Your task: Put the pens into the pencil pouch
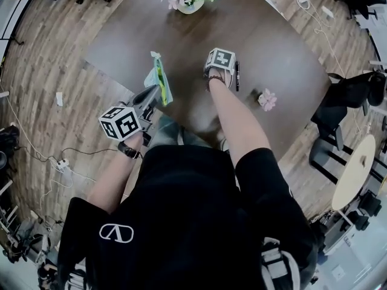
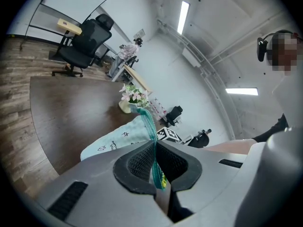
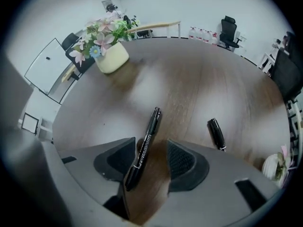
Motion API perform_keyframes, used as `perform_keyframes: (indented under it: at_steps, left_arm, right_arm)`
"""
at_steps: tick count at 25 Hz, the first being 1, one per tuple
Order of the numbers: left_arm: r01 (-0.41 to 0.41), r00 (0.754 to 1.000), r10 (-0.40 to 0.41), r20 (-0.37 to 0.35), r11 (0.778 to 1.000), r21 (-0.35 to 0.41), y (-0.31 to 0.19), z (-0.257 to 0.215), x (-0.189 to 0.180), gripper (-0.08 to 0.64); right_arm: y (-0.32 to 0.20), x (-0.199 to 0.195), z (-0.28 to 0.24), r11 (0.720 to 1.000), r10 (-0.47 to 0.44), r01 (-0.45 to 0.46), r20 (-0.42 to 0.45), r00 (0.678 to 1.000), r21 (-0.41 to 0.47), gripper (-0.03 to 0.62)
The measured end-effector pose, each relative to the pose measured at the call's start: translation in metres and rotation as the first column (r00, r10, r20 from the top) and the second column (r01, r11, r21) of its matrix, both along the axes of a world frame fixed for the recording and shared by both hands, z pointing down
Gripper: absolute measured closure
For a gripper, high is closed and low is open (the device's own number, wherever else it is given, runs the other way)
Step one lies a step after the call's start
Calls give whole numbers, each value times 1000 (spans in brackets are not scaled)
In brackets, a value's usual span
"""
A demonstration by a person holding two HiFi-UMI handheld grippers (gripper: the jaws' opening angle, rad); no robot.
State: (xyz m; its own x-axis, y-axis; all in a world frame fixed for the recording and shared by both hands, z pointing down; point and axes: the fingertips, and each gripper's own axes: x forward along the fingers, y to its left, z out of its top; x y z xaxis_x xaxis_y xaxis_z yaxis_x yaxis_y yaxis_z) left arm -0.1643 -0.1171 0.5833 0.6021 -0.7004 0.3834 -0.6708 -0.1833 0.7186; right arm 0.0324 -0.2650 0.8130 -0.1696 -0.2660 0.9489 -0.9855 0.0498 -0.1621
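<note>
Table: brown wood, flower vase at far edge.
Pencil pouch: near-left of vase, left gripper clenched on its mesh edge.
Right gripper: jaws apart astride black pen, near side of vase.
Risk: pen sits skewed against one pad, so closing could roll it out.

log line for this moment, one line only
left gripper: shut on pencil pouch | right gripper: open, fingers either side of black pen on table | second pen: loose on table
</note>
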Motion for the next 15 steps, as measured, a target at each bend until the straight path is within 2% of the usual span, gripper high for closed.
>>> perform_keyframes:
  at_steps: [4, 6, 8, 15]
  left_arm:
    - [0, 1000, 0, -5, 1000, -12, 4, 3, 0, 545]
    - [-2, 1000, 2, -7, 1000, -16, 5, 4, 0, 545]
    - [-2, 1000, 2, -9, 1000, -20, 6, 6, 1, 545]
    - [-6, 1000, 5, -11, 1000, -14, 7, 2, 3, 545]
  right_arm:
    - [-7, 6, 2, 998, -61, 63, -81, 995, 21, 461]
    - [-8, 5, 0, 995, -95, 99, -99, 990, 33, 487]
    - [-8, 2, -1, 990, -130, 134, -108, 986, 38, 542]
    - [-8, -1, -2, 980, -185, 191, -99, 978, 63, 551]
